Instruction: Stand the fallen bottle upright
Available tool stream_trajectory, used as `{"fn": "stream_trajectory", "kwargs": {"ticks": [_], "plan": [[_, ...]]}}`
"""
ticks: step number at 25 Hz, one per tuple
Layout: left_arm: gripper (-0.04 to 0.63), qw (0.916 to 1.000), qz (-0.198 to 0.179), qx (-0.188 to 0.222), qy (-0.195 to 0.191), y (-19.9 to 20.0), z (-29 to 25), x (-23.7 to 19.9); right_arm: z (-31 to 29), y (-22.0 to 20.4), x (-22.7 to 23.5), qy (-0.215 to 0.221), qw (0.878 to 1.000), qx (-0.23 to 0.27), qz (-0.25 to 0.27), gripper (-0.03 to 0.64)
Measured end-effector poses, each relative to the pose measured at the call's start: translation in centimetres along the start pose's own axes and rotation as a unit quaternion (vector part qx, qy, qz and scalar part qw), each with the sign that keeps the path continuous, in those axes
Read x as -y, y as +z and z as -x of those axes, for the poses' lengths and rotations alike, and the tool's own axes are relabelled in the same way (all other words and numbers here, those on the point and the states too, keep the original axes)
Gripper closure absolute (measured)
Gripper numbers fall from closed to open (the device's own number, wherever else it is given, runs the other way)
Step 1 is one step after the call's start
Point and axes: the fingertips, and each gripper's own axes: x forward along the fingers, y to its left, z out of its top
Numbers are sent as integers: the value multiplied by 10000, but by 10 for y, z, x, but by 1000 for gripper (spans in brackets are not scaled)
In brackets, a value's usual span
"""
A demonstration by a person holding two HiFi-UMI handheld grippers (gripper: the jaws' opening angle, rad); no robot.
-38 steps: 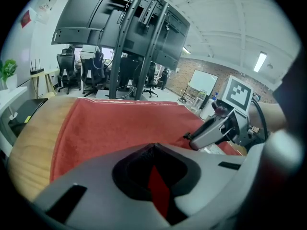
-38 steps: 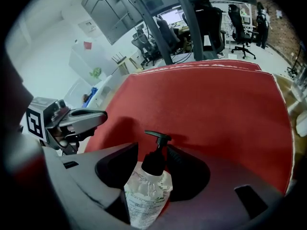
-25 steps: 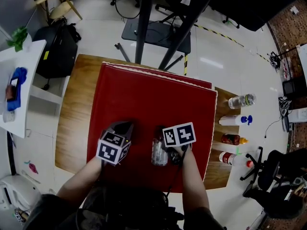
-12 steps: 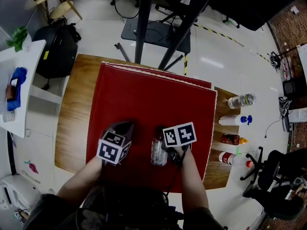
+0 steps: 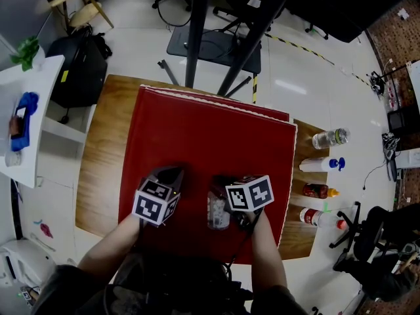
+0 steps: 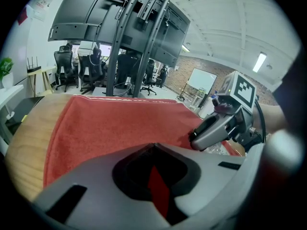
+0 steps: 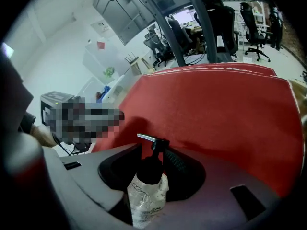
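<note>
red cloth (image 5: 210,136) over a wood counter (image 5: 98,169), office behind. right tongs (image 7: 152,164) are clamped on the pump bottle (image 7: 147,195), pump end pointing past the tips, i'd guess to tip it upright. left tongs (image 6: 154,174) are nearly together and empty, just left of it. bottle print is too small to read.

A cloth (image 5: 210,136) covers most of the counter (image 5: 98,169). Near the cloth's lower edge, the pump bottle (image 5: 218,210) sits between the right tool's (image 5: 225,188) jaws, with the left tool (image 5: 172,174) just left. A row of bottles (image 5: 320,165) lines the counter's right edge.
</note>
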Motion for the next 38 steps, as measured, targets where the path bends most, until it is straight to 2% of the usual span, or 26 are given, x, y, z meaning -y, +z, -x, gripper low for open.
{"fn": "stream_trajectory", "kwargs": {"ticks": [8, 14, 18, 25, 28, 35, 38], "plan": [[561, 10000, -23, 25, -83, 0, 4, 10, 29, 2, -22, -118, 9957, 736, 557, 463], [561, 9998, -83, 66, -162, 1, 11, 19, 58, -2, -39, -423, 9827, 1504, 991, 465], [561, 9997, -101, 63, -202, -2, 15, 26, 74, -9, -47, -571, 9745, 1867, 1103, 469], [561, 9993, -192, 82, -322, -6, 26, 47, 108, -19, -64, -972, 9494, 2614, 1447, 489], [561, 9992, -205, 77, -342, -9, 30, 54, 117, -23, -71, -1041, 9433, 2766, 1511, 489], [561, 9990, -252, 128, -352, -11, 40, 65, 122, -37, -93, -1530, 9156, 2921, 2303, 492], [561, 9990, -251, 137, -349, -12, 44, 67, 124, -38, -95, -1685, 9093, 2970, 2377, 494]]}}
